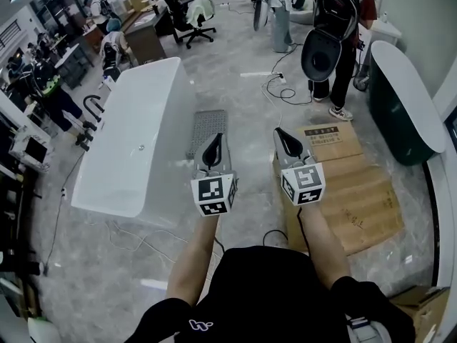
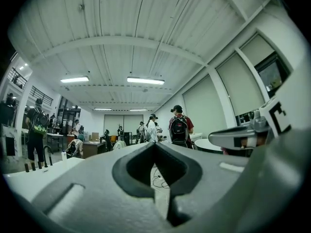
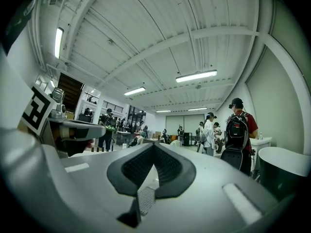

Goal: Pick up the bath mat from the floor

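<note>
A grey textured bath mat lies flat on the floor beside the white bathtub. My left gripper hovers over the mat's near end, jaws shut and empty. To its right my right gripper is also shut with nothing held, above the edge of the cardboard. In the left gripper view the left gripper points level across the room, tips meeting. The right gripper in its own view shows the same, and a strip of the mat appears through the gap below.
Flattened cardboard covers the floor at right. A dark round tub stands far right. A person with a backpack stands ahead, cables trail nearby. Desks, chairs and several people fill the back left.
</note>
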The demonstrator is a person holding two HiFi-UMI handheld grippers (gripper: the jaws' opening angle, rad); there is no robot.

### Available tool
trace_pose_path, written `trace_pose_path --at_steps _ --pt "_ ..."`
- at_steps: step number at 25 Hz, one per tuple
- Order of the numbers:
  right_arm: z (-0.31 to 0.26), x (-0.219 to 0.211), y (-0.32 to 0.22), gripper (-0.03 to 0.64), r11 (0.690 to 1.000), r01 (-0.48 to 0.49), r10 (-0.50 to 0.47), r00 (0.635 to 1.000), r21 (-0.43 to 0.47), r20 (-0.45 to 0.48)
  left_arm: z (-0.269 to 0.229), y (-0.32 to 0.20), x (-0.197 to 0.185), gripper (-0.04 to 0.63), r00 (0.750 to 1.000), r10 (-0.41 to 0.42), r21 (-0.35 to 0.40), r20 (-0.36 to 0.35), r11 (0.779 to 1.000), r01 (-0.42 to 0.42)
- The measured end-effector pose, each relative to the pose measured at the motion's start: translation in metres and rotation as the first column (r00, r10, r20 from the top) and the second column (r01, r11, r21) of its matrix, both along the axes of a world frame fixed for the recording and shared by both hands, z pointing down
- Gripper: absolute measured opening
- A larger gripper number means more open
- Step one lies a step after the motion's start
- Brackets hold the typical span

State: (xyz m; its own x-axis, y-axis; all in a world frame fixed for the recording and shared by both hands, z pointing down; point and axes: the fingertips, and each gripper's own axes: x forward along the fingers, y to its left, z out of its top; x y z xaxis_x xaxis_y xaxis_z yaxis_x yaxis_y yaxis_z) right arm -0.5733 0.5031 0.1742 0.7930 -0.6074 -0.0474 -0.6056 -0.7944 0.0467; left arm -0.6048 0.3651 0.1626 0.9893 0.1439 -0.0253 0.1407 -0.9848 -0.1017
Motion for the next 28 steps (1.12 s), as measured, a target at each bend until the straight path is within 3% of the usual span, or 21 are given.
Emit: trace_pose_path --at_steps 8,16,19,23,28 --pt "0.019 0.006 0.006 0.006 0.999 0.018 -0.017 0.999 -0.033 0.051 0.032 -0.004 0.002 0.0 0.996 -0.007 -0.002 0.091 1.0 0.008" --pt "0.019 0.026 -0.002 0.006 0.999 0.027 -0.026 0.999 -0.036 0.041 0.025 -0.015 0.025 0.0 0.998 -0.001 -0.025 0.062 1.0 0.003" --pt "0.024 0.044 -0.011 0.006 0.999 0.025 -0.024 0.999 -0.042 0.042 0.027 -0.02 0.044 0.0 0.998 0.014 -0.058 0.055 0.998 -0.011" --pt "0.029 0.071 -0.032 0.006 0.994 0.109 -0.109 0.993 0.003 0.038 0.03 -0.035 0.083 0.0 0.998 0.022 -0.177 0.064 0.984 -0.01" --pt "0.03 0.118 -0.054 0.006 0.994 0.113 -0.113 0.992 0.001 0.059 0.027 -0.057 0.129 0.0 0.997 0.012 -0.177 0.081 0.984 0.002"
